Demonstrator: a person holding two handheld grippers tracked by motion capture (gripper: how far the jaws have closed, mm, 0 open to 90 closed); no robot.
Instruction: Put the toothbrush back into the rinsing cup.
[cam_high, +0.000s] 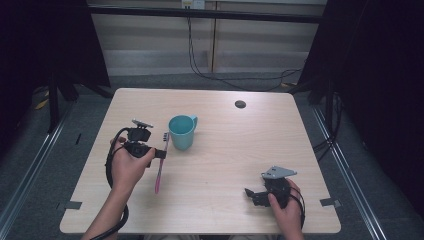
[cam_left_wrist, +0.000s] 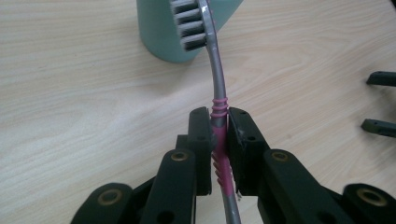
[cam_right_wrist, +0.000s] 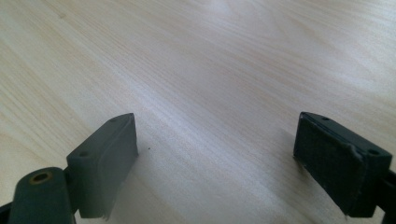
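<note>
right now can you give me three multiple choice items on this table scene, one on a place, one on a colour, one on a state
1. Where does the cup stand?
A. just right of the left gripper
B. by the right gripper
C. on the floor

2. What colour is the grip part of the toothbrush handle?
A. yellow
B. pink
C. green

3. How are the right gripper's jaws?
A. clamped on the cup
B. clamped on the toothbrush
C. wide apart with nothing between them

Key: 1 A, the high view shows the cup on the table beside the left gripper. 2 B, the ribbed pink handle shows between the left gripper's pads. 3 C, the right gripper view has bare wood between the pads.
</note>
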